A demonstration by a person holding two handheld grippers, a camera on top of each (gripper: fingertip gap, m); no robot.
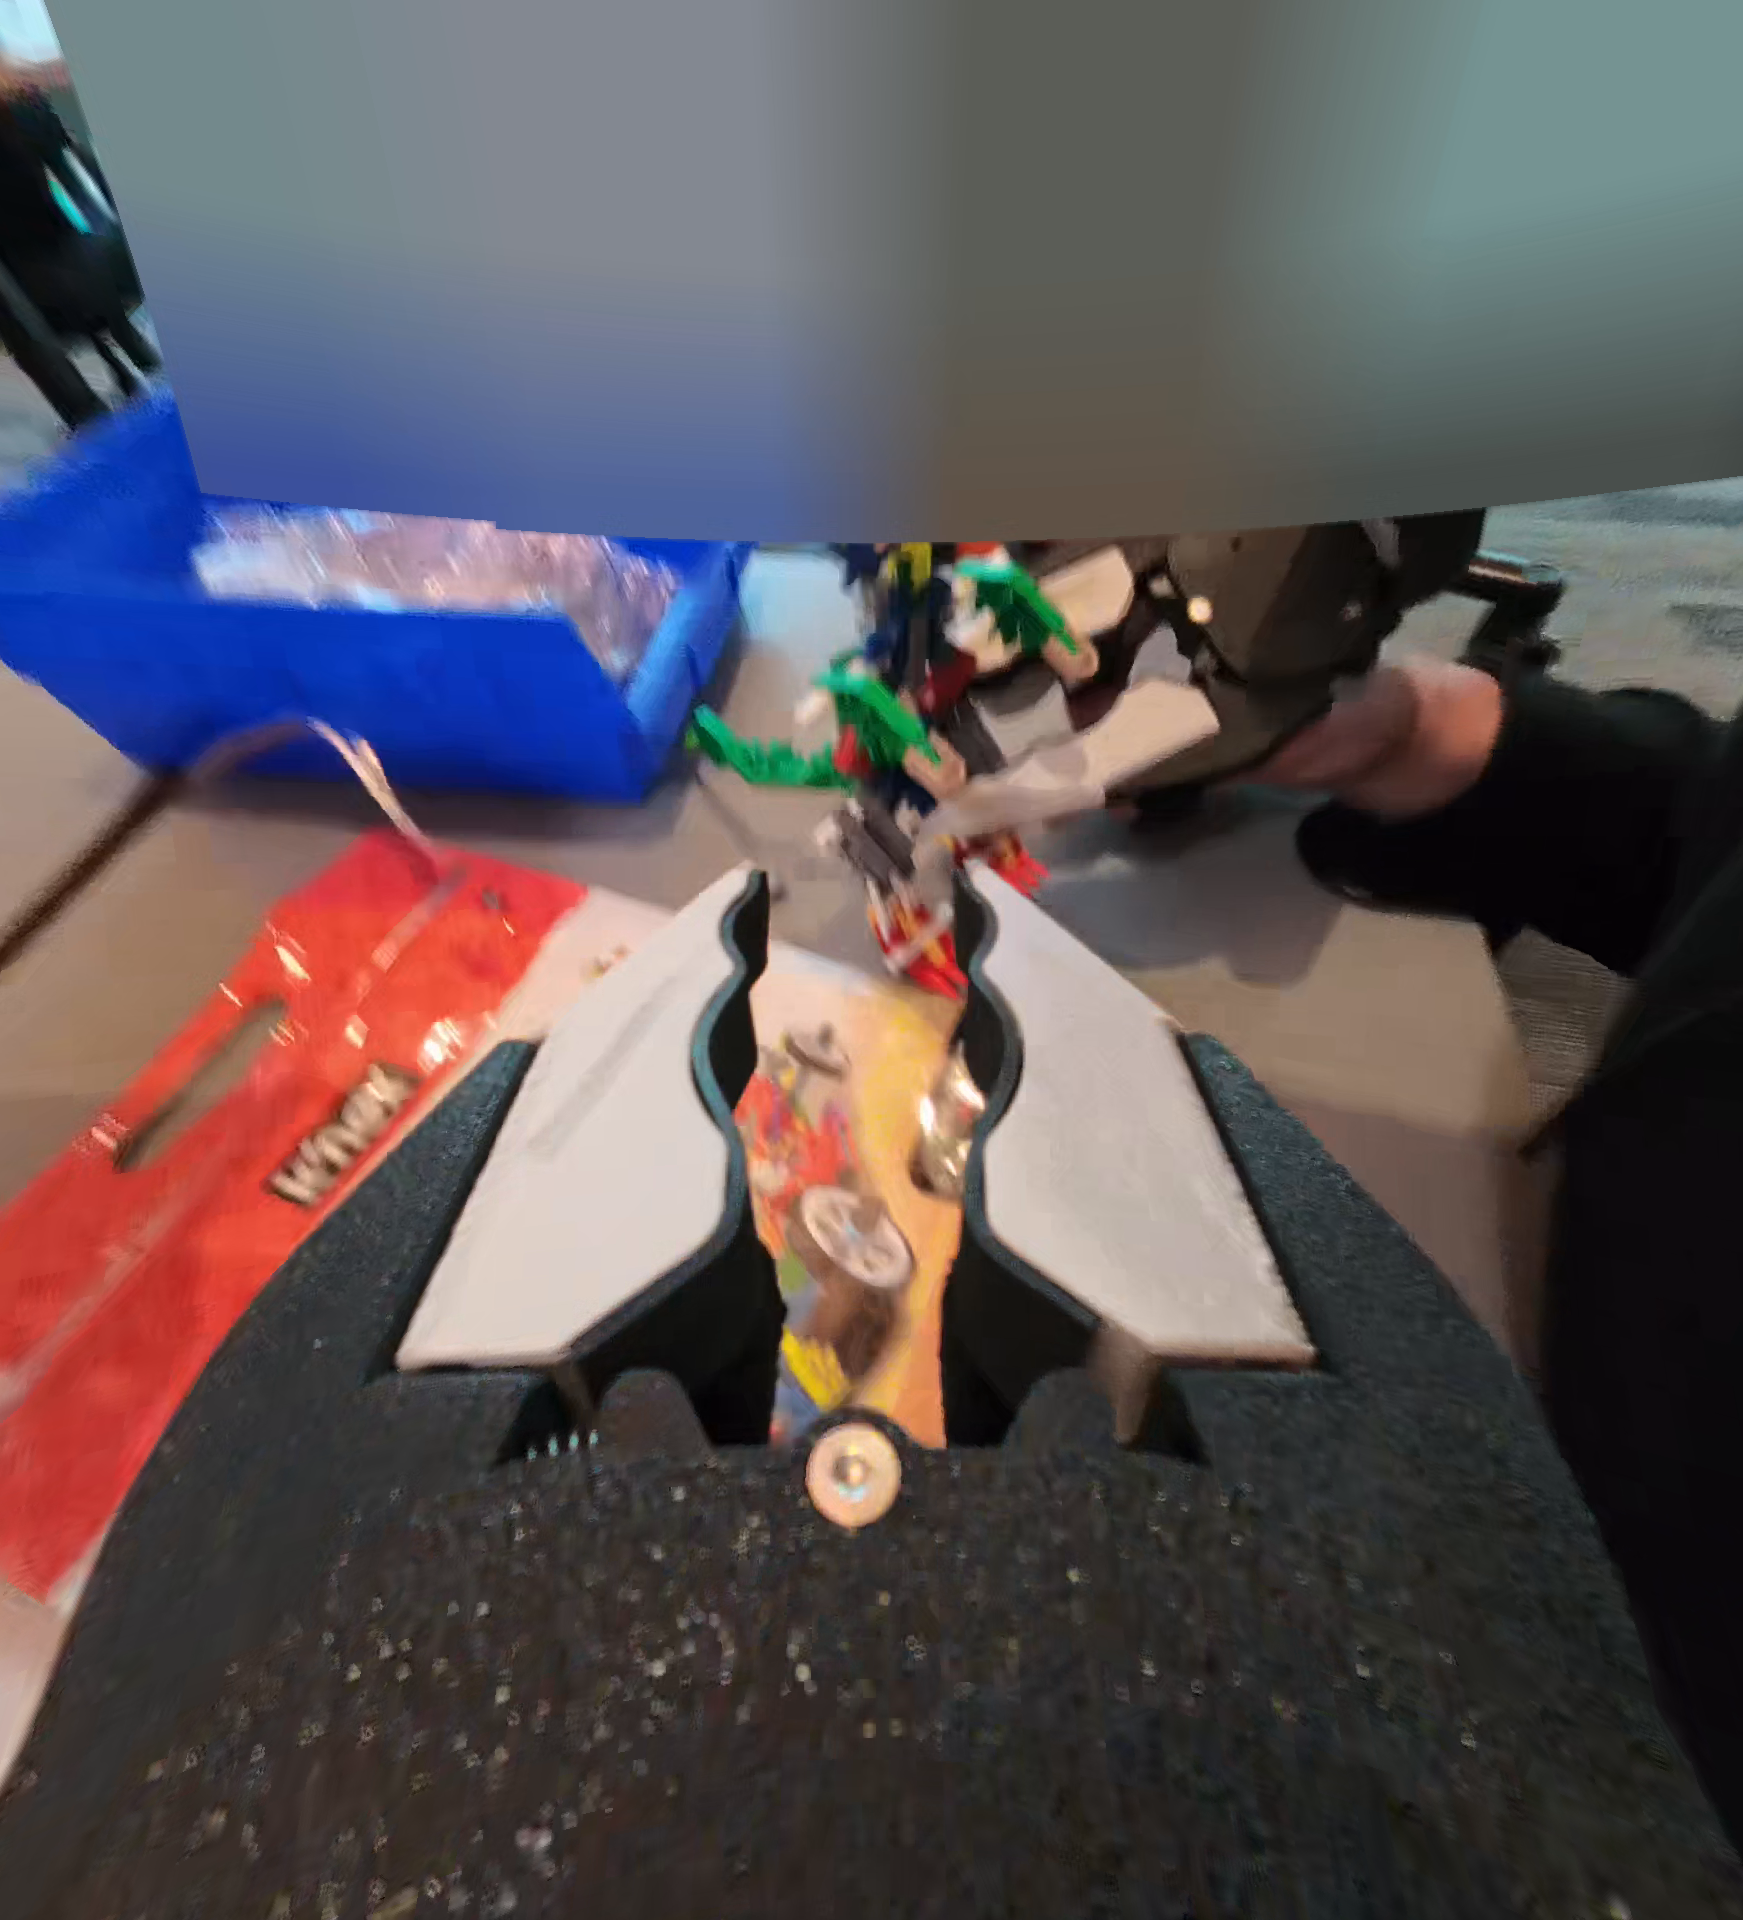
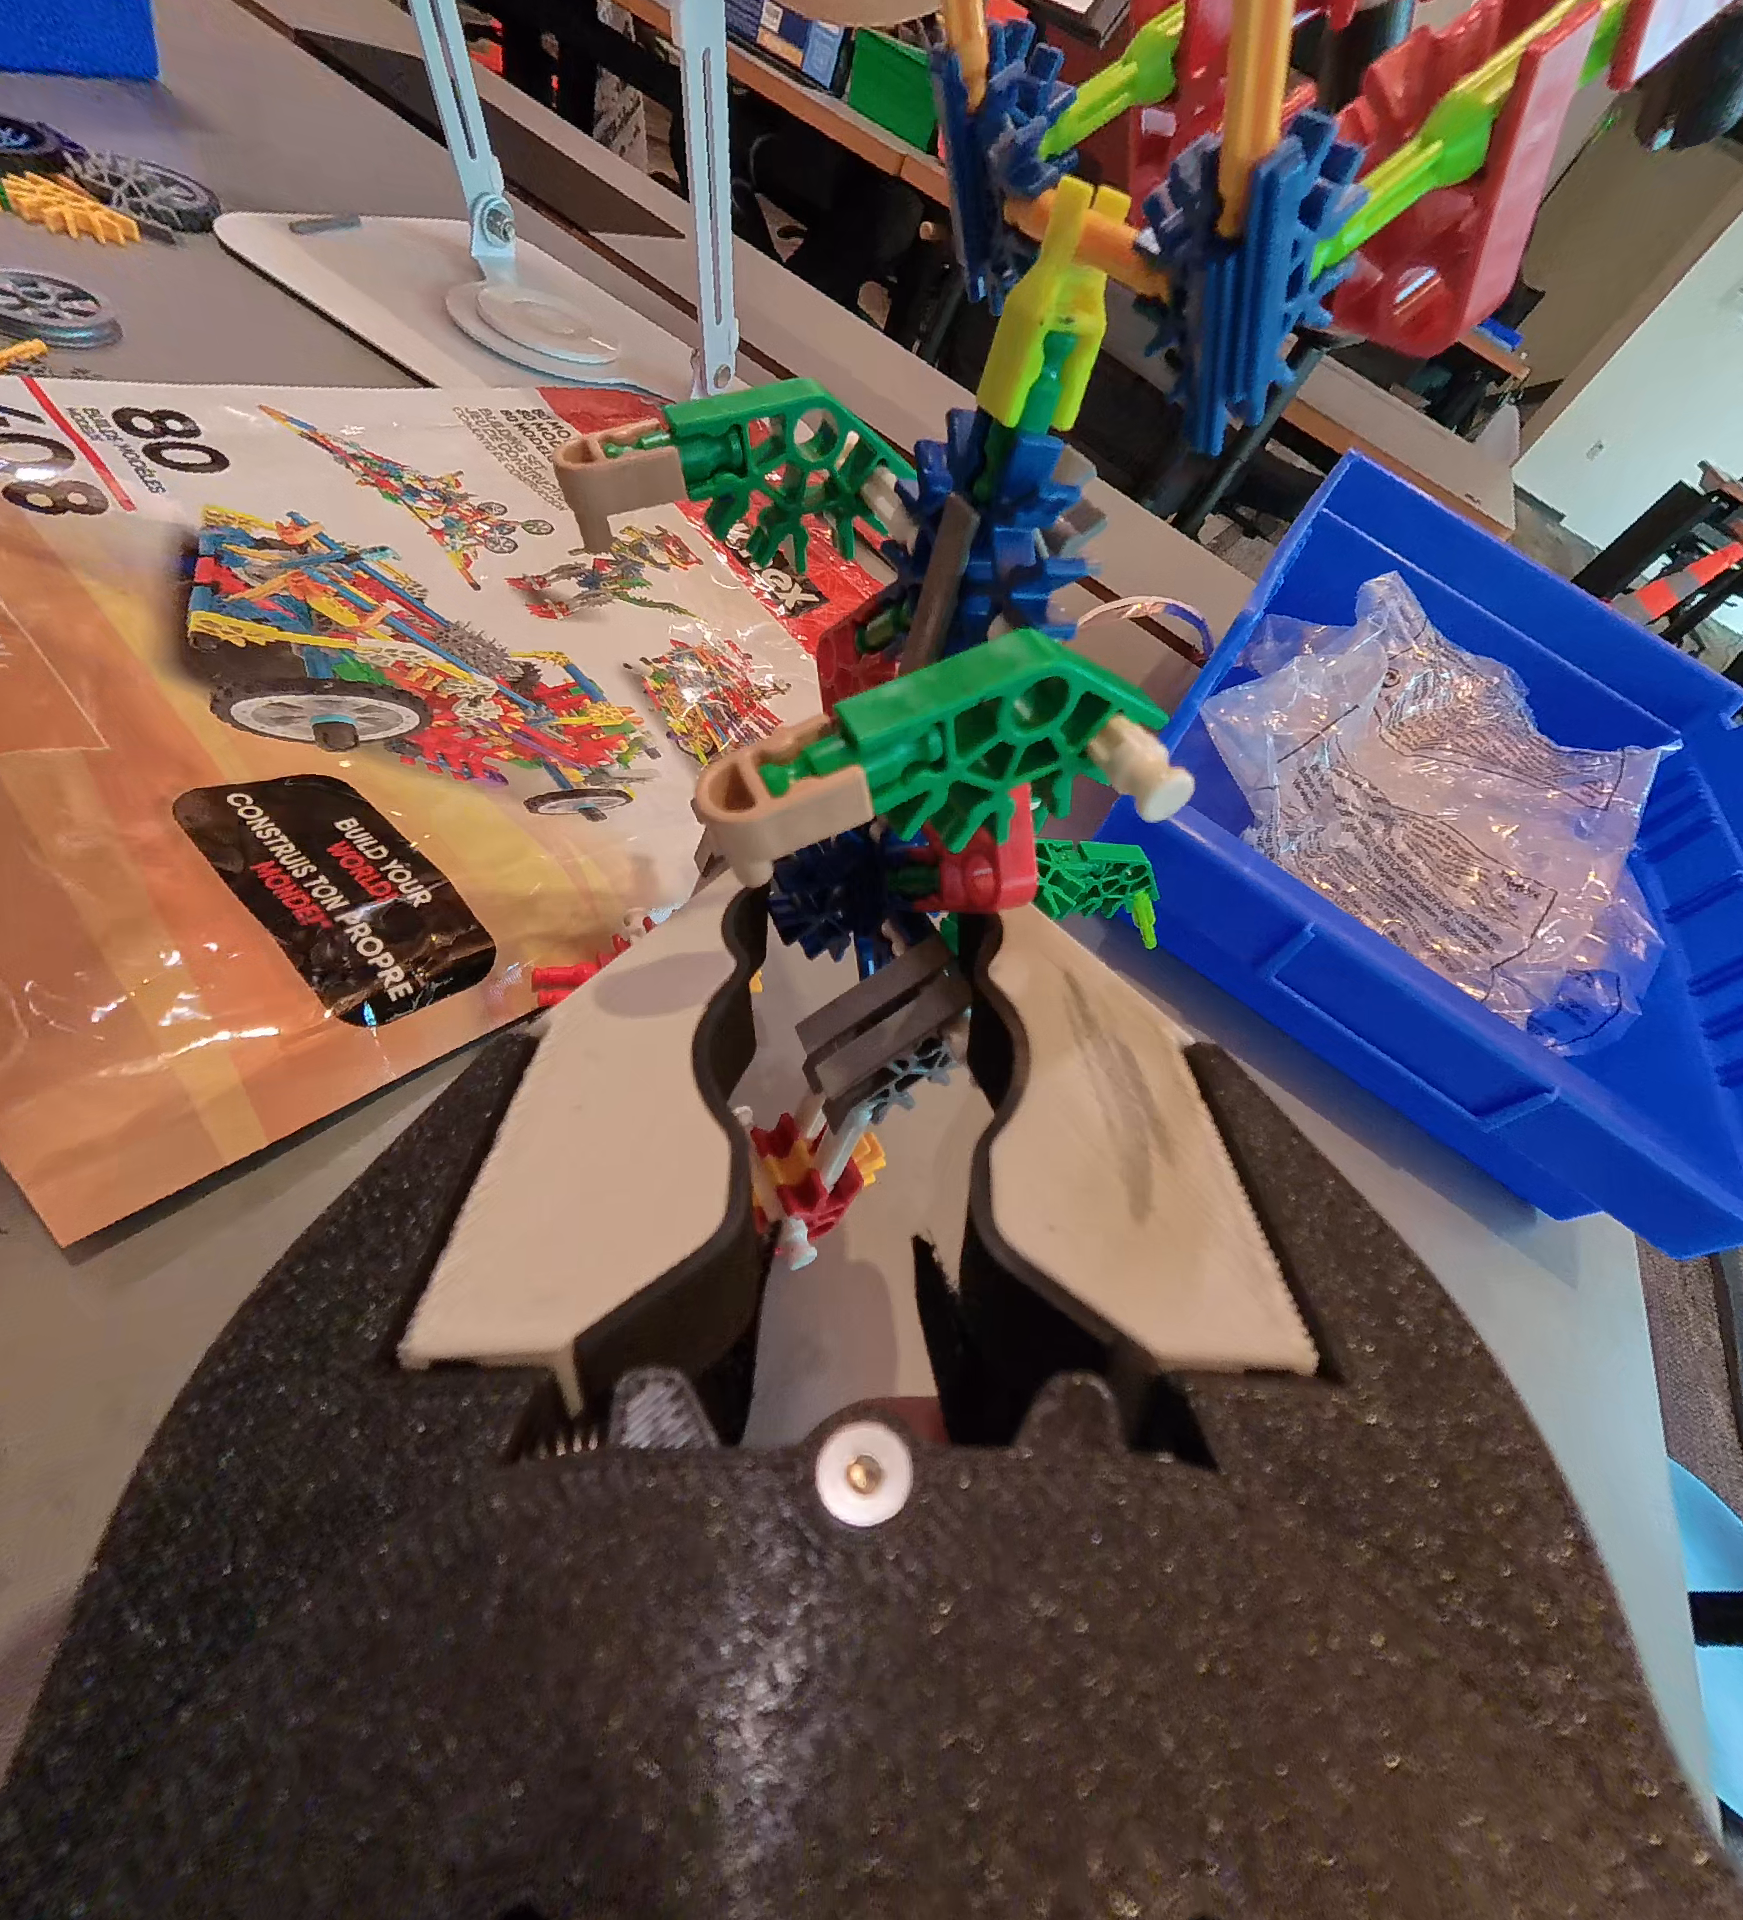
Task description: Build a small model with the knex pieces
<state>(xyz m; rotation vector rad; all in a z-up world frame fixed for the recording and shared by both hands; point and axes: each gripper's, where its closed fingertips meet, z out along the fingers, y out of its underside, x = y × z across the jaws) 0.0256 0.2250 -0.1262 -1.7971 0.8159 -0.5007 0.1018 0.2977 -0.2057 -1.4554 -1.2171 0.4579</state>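
Our right gripper (image 2: 862, 925) is clenched on the lower part of a toy model (image 2: 971, 727) built of coloured rods and toothed connectors. Its grey pieces sit between the fingertips, pressed against the right finger, though the contact on the left finger is hard to read. The model stands up and away from the jaws, its green brackets and blue connectors above a printed pouch (image 2: 223, 831) on the table (image 2: 119, 1403). Just to the right sits a blue bin (image 2: 1469, 1122) with a crumpled clear plastic bag (image 2: 1449, 779) inside.

Our left gripper (image 1: 862, 904) holds nothing: its jaws stand apart, and we see only the pouch through the gap. Its view is blurred, but the model's red and yellow lower end hangs just beyond the right fingertip. Whether it touches, we cannot tell. Farther off, a hand (image 1: 1407, 738) grips the other tool.

We judge the hold a low one on a tall, top-heavy build, so firm, even pressure on the grey pieces matters, and any sideways push may pop a joint. Loose wheels (image 2: 36, 301) lie well apart at the far left.
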